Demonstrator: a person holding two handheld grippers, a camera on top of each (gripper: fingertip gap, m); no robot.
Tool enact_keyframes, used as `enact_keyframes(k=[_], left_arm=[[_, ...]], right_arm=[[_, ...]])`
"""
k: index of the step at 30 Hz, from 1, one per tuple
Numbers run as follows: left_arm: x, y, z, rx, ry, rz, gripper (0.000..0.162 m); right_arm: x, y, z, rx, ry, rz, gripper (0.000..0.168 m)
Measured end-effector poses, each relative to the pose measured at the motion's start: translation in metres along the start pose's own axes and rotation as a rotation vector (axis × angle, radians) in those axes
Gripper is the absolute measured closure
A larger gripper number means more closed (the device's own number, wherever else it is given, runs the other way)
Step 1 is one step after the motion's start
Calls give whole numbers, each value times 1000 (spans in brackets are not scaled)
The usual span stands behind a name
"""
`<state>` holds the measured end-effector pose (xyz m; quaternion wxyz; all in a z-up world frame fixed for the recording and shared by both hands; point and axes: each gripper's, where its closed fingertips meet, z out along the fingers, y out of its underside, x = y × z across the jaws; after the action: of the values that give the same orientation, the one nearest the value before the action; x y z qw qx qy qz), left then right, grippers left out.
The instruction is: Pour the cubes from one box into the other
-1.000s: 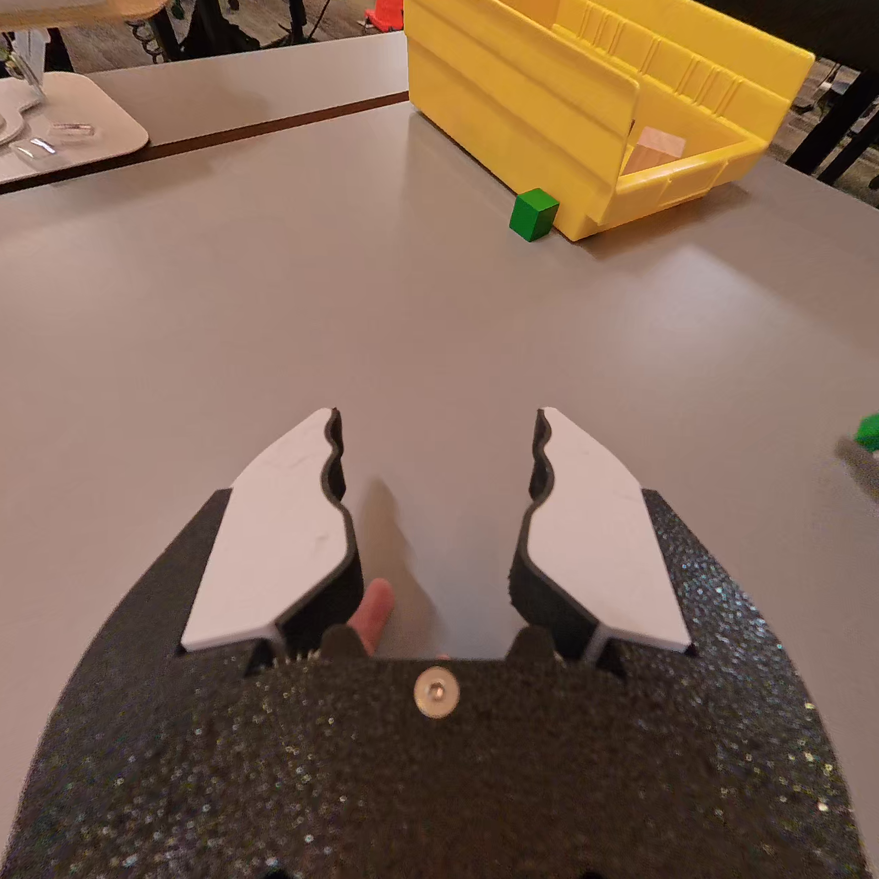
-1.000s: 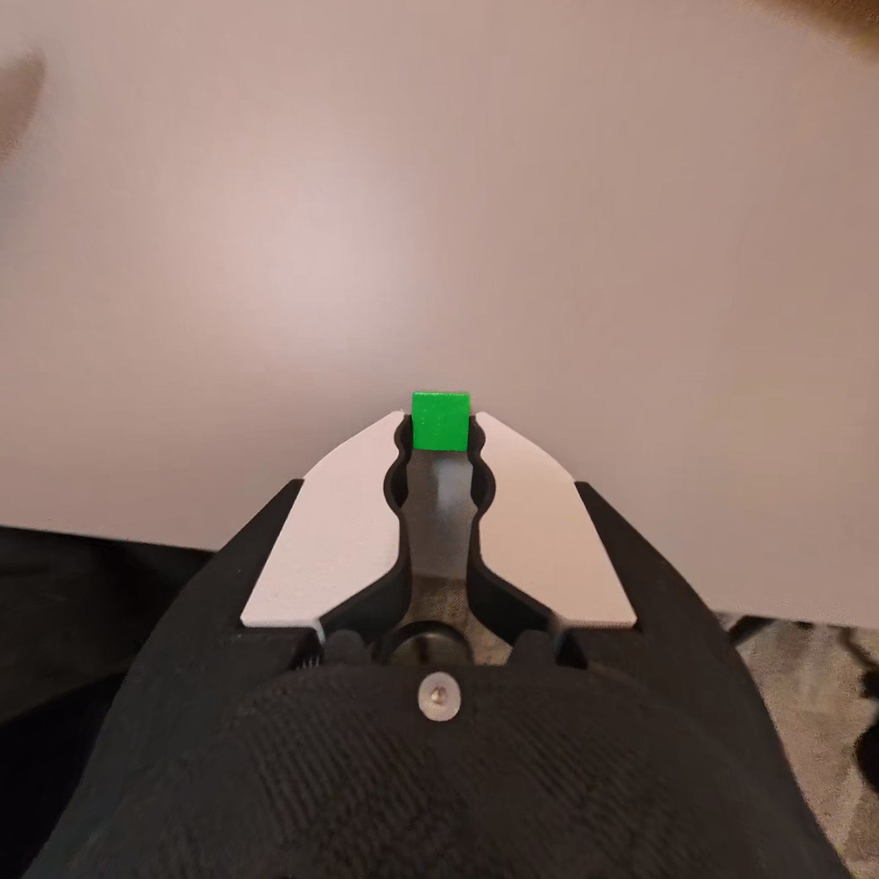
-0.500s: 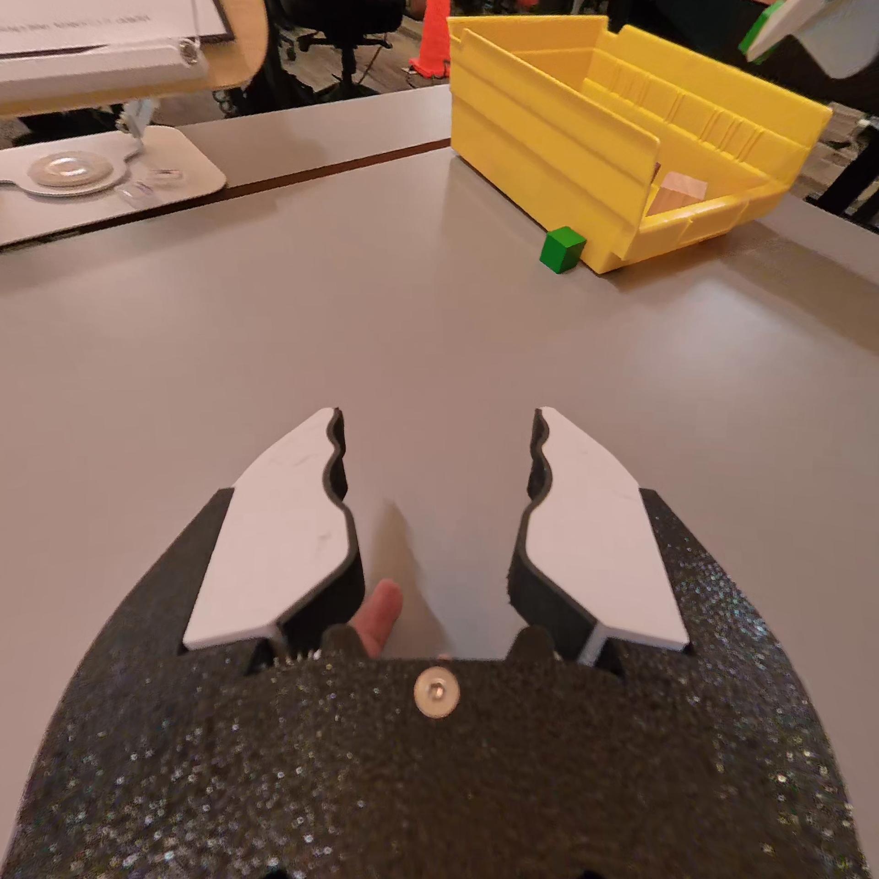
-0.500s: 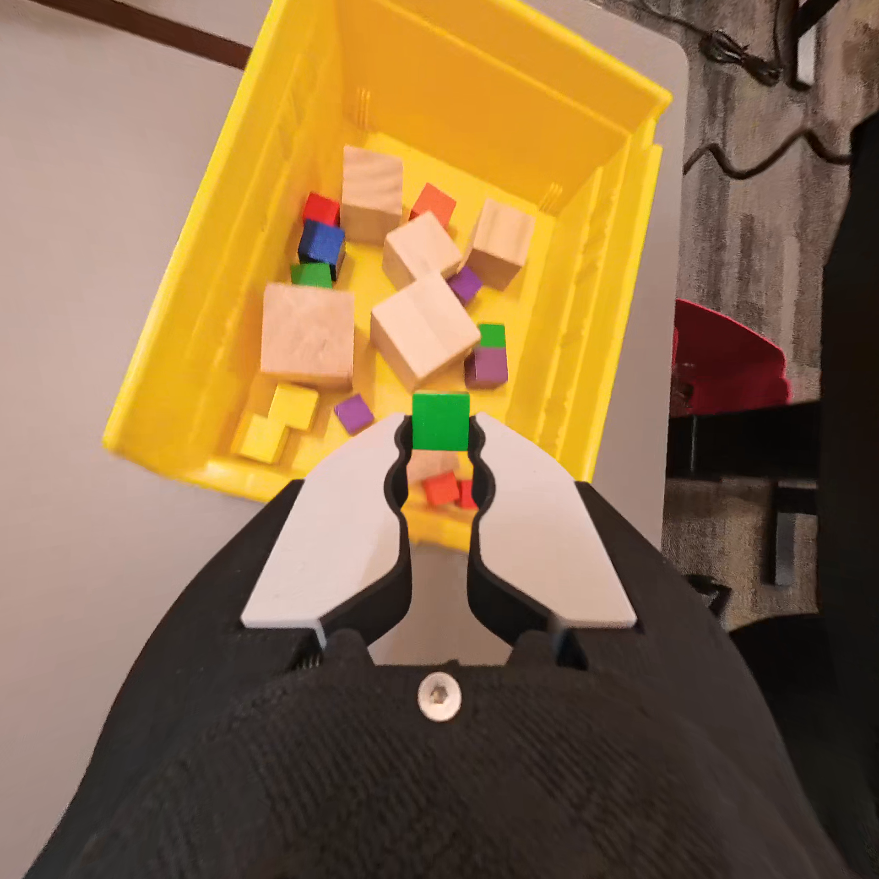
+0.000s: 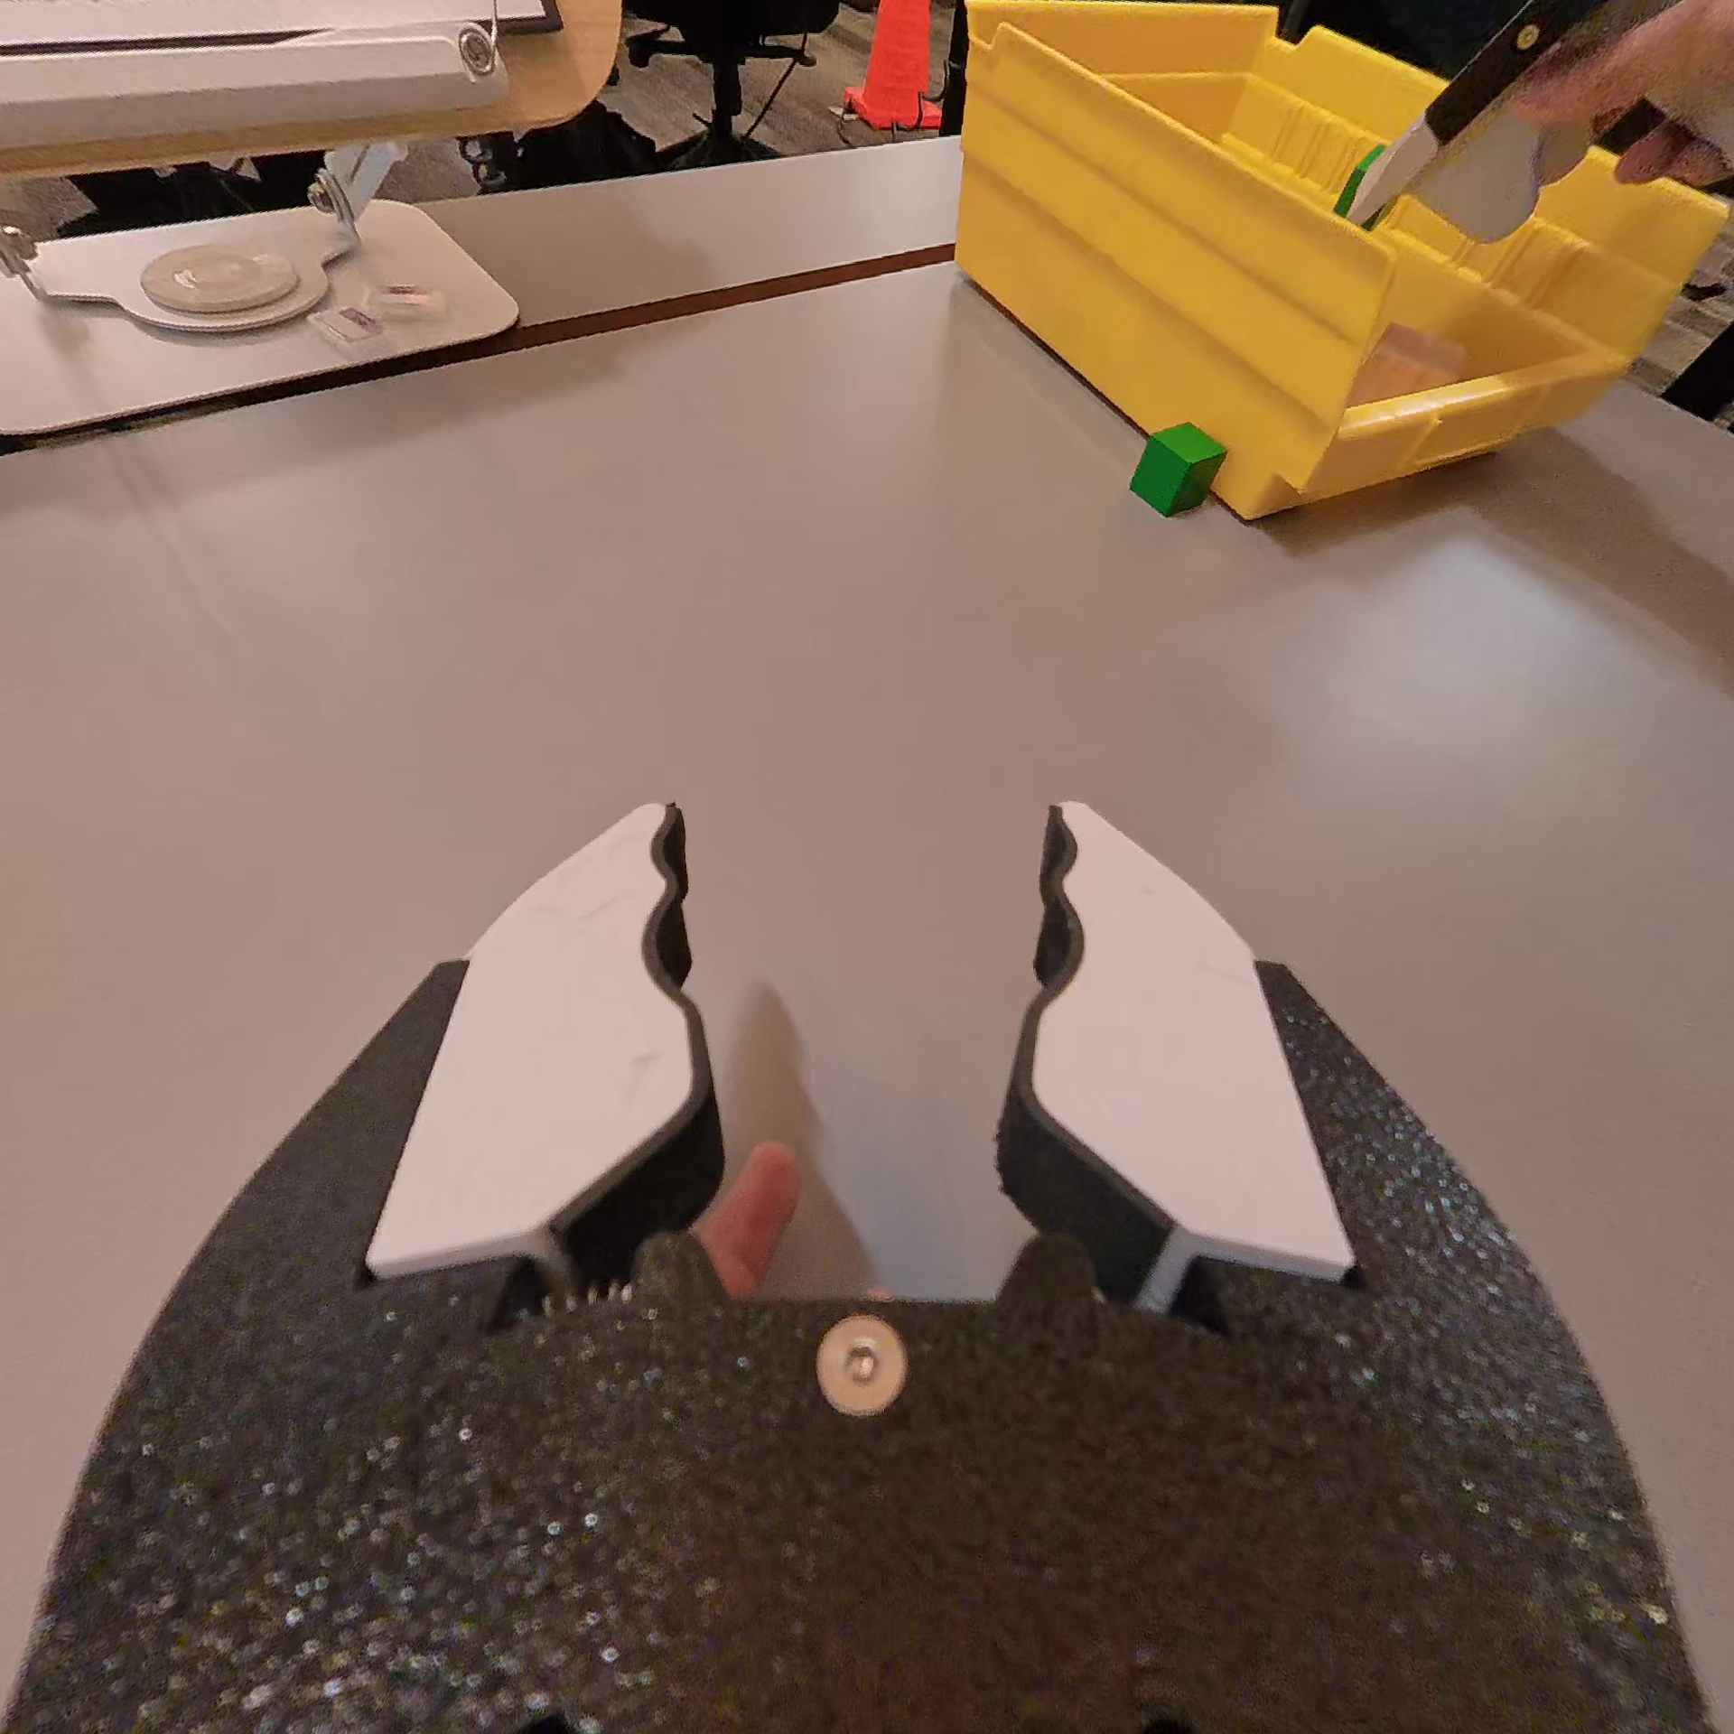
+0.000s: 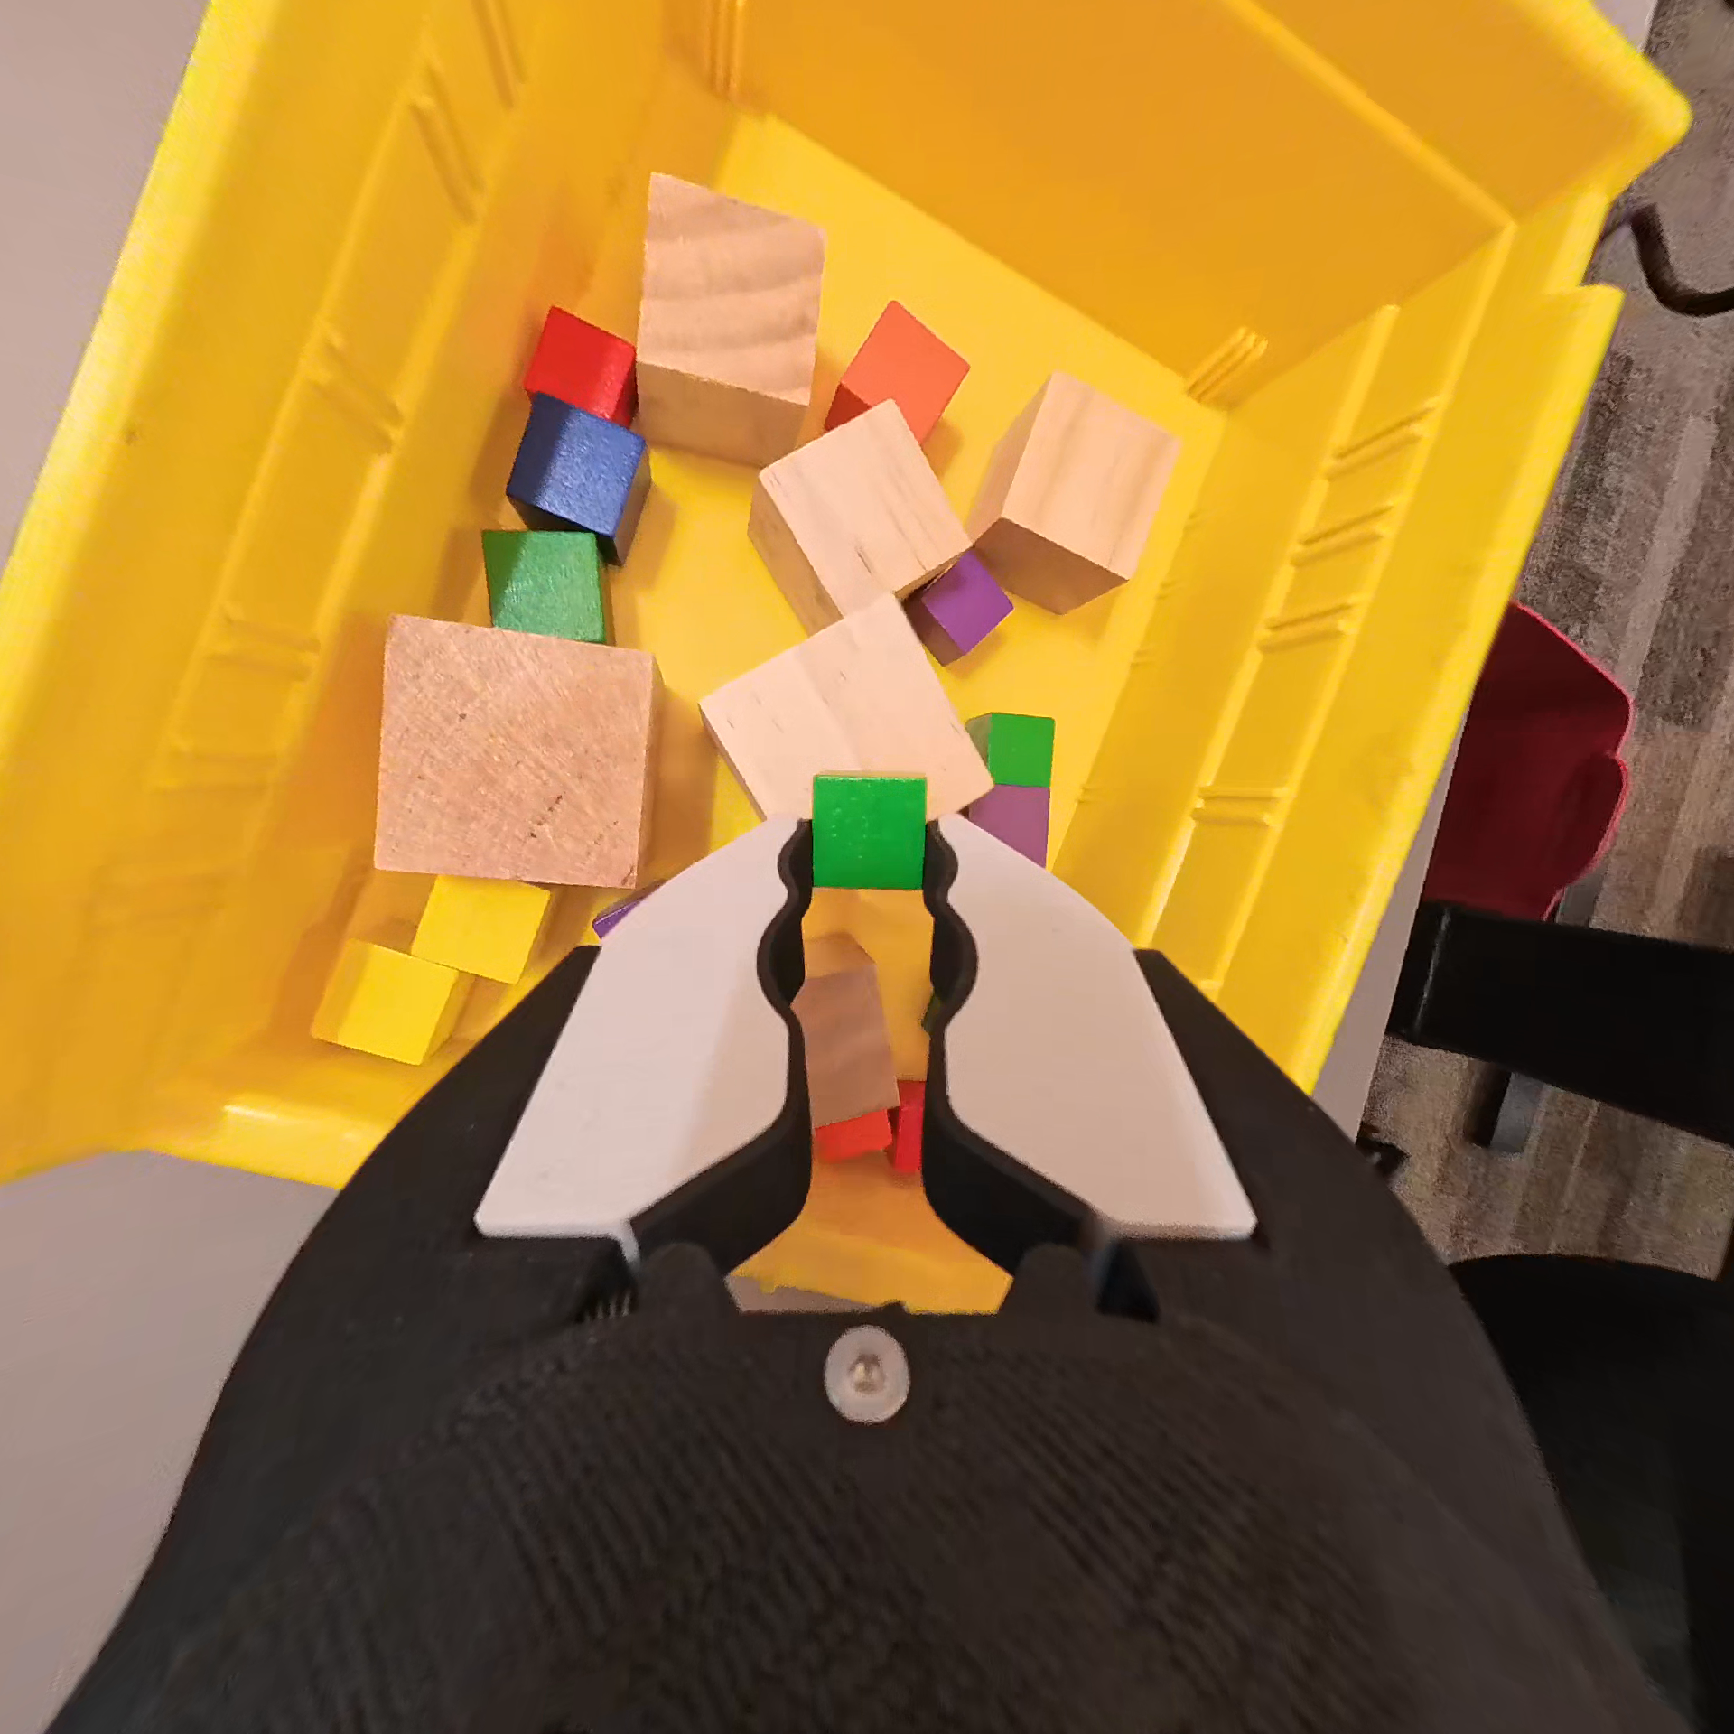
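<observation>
Pinching a small green wooden cube (image 6: 868,830) above the yellow plastic bin (image 6: 281,525), the right claw (image 6: 868,826) hides several blocks beneath. The left claw (image 5: 863,826) gapes empty over the grey counter (image 5: 751,610).

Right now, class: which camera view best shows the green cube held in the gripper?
The right wrist view: the green cube sits centred between the right gripper fingertips, above the yellow box. The left wrist view shows only a distant sliver of it.

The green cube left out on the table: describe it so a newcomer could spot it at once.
Find the yellow box at the far right of the grey table. At its near corner sits a green cube, the only cube lying outside the box.
</observation>
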<state>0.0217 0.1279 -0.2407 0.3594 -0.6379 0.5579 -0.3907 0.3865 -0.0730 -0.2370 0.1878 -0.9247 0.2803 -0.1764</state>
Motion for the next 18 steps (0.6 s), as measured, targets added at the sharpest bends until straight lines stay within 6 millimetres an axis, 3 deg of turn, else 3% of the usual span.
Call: enact_keyframes(k=[1,3,4,7,9,11,14,18], left_arm=[[0,0,1,0,1,0,91],[1,-2,0,5,3,-1,91],[0,-2,0,7,1,0,91],[-3,2,-2,2,-10,-2,91],[-5,4,-1,-2,-10,-15,92],[-6,7,1,-9,-5,-28,92],[-3,9,4,-11,10,-46,92],[4,12,6,-15,38,-65,92]], right_arm=[[0,1,2,-3,1,-12,145],[3,-1,0,10,17,-41,127],[-1,-5,-5,38,-11,-67,127],[-25,-34,-41,208,-122,-178,103],[-64,-52,-74,340,-254,-383,92],[-111,-47,-98,370,-393,-615,87],[-144,-28,-95,237,-351,-944,79],[-146,-11,-68,-62,-222,-1282,76]])
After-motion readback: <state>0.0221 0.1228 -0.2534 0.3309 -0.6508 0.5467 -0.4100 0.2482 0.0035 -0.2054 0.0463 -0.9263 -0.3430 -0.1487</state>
